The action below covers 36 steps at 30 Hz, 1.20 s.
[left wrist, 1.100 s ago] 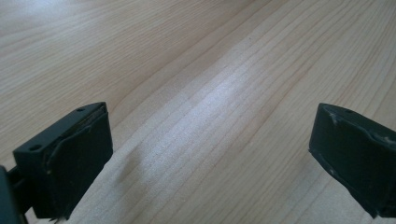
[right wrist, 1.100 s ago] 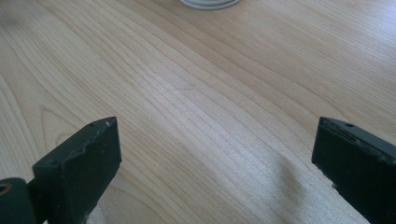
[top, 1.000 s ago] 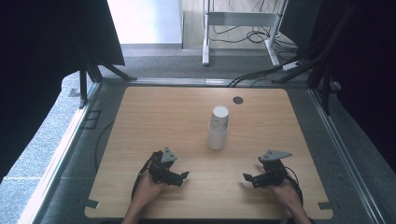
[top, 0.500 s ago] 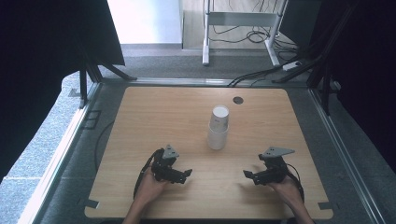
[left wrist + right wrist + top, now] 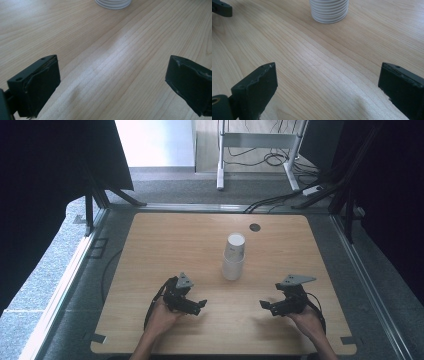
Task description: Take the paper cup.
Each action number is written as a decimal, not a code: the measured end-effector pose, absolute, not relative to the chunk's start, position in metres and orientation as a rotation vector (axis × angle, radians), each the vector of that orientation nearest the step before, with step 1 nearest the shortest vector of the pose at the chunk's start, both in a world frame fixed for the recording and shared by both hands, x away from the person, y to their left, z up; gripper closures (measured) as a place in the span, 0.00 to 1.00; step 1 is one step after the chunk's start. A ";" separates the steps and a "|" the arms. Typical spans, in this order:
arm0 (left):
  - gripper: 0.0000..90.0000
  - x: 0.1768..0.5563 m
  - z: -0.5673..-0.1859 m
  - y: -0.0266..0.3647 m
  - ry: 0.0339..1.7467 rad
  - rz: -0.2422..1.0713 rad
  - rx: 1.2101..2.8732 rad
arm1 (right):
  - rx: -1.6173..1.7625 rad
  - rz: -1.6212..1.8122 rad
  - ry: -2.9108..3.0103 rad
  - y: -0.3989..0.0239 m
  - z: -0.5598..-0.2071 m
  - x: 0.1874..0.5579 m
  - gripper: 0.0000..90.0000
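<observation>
White cups, stacked, stand mid-worktop toward its far edge. Left hand-held gripper and right hand-held gripper, jaws wide, flank them near the front edge, apparently ready to reach.

The ribbed stack of paper cups is white; the wooden table is pale tan with fine grain; 2 grippers' jaws are black.

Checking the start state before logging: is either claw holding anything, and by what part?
Nothing is held. The left claw and right claw are both open on the table, apart from the stack of white cups.
</observation>
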State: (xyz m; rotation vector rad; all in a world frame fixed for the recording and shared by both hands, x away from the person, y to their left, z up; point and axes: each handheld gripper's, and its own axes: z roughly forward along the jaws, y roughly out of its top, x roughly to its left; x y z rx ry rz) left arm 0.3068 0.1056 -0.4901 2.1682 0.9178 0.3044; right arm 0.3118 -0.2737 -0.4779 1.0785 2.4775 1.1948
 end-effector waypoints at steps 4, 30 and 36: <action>0.00 0.310 -0.487 0.104 0.905 0.293 2.164 | 1.079 1.214 2.484 -0.273 -0.473 0.313 0.03; 0.00 0.347 -0.461 0.081 0.802 0.283 2.149 | 1.019 1.276 2.494 -0.255 -0.443 0.331 0.06; 0.00 0.359 -0.458 0.072 0.785 0.267 2.140 | 0.974 1.270 2.512 -0.247 -0.435 0.341 0.07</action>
